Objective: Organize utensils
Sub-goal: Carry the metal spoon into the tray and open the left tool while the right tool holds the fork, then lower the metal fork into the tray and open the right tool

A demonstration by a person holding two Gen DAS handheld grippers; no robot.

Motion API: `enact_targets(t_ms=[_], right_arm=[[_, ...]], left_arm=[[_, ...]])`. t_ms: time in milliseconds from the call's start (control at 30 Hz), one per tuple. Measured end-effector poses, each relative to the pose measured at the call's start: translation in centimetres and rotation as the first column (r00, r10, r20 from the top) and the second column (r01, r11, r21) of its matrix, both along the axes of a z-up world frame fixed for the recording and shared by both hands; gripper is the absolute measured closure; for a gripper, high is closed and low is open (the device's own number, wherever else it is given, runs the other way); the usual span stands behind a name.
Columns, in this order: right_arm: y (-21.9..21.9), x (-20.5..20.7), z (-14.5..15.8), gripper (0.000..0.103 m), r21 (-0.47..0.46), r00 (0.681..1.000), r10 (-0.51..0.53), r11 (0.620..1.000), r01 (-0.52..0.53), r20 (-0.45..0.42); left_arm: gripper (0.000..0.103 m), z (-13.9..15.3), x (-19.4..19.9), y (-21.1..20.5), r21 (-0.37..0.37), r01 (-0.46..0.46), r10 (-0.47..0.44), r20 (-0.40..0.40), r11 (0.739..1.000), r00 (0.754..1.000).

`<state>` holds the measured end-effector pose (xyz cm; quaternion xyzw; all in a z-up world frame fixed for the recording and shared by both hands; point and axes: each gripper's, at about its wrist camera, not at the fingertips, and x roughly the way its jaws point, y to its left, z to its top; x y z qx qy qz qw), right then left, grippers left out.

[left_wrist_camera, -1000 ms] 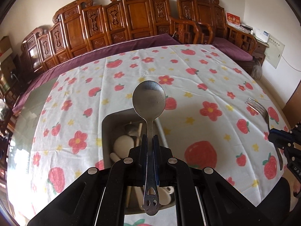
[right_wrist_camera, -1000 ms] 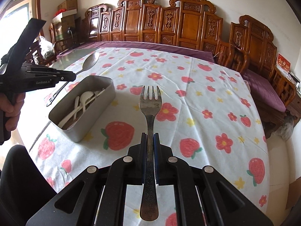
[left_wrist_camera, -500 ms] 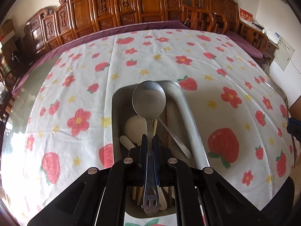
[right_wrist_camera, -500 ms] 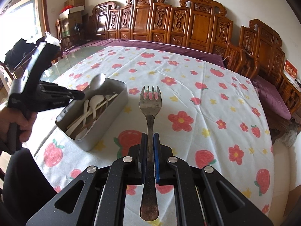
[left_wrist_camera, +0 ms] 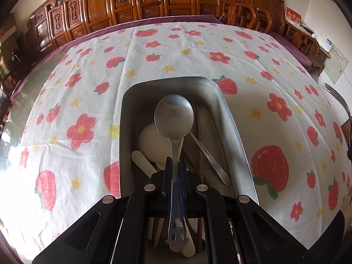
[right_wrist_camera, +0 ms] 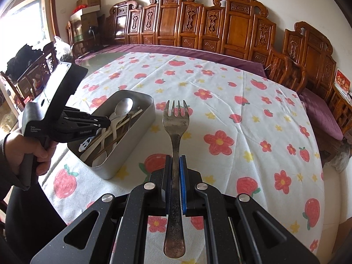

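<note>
My left gripper [left_wrist_camera: 175,161] is shut on the handle of a metal spoon [left_wrist_camera: 173,116], whose bowl hangs inside the grey metal box [left_wrist_camera: 233,132]. Lying in the box are a white spoon [left_wrist_camera: 150,142], a metal utensil handle [left_wrist_camera: 209,156] and several pale and wooden pieces. In the right wrist view my right gripper [right_wrist_camera: 175,159] is shut on a tarnished metal fork [right_wrist_camera: 176,118], tines pointing away, above the tablecloth to the right of the box [right_wrist_camera: 140,129]. The left gripper [right_wrist_camera: 103,122] reaches over the box from the left, held by a hand [right_wrist_camera: 24,147].
A white tablecloth [right_wrist_camera: 231,114] printed with strawberries and flowers covers the table. Carved wooden chairs [right_wrist_camera: 220,28] line the far side and the right. Cardboard boxes [right_wrist_camera: 88,6] are stacked in the far left corner. The fork's tines [left_wrist_camera: 336,94] show at the left wrist view's right edge.
My left gripper has come down and forward over the box, bringing the spoon's bowl from above the box's far end down into it. My right gripper with the fork has shifted slightly sideways.
</note>
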<state>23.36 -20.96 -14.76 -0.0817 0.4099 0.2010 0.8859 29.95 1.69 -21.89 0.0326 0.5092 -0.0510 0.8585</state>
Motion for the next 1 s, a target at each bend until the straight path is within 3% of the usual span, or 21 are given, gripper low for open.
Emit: enact_targets(t_ms=[233,267,333,600,900,1000], right_arm=[[0.9,-0.2,0.4,0.095,0.003,1.0,0.015,1.0,-0.015,0.005],[1.1,-0.3,0.5,0.095,0.004,1.0,0.017,1.0,-0.017,0.006],[1.5,-0.3,0.5,0.095,0.008,1.0,0.024,1.0,-0.024,0.006],[4.1,-0.1,0.8,0.095,0.018,0.998,0.06,0.998,-0.06,0.005],[7.8,1.4,1.1,0.095,0.046,0.995,0.098,0.994,-0.097,-0.005],[9.2,2.1,0.8,0.095,0.059,0.994,0.107,0.993,-0.105,-0.021]], left_arm=[[0.094,1.2,-0.9,0.1,0.029,0.004,-0.005,0.034,1.0,0.999],[0.091,1.8,-1.3,0.2,0.027,0.002,-0.003,0.051,1.0,0.999],[0.076,3.1,-2.2,0.8,0.009,-0.009,0.008,0.094,1.0,0.996],[0.071,6.0,-4.6,3.6,-0.002,-0.044,0.044,0.172,0.999,0.984],[0.039,7.1,-5.6,6.5,0.005,-0.067,0.064,0.231,0.998,0.971],[0.038,7.3,-5.8,7.7,-0.014,-0.08,0.081,0.241,0.997,0.967]])
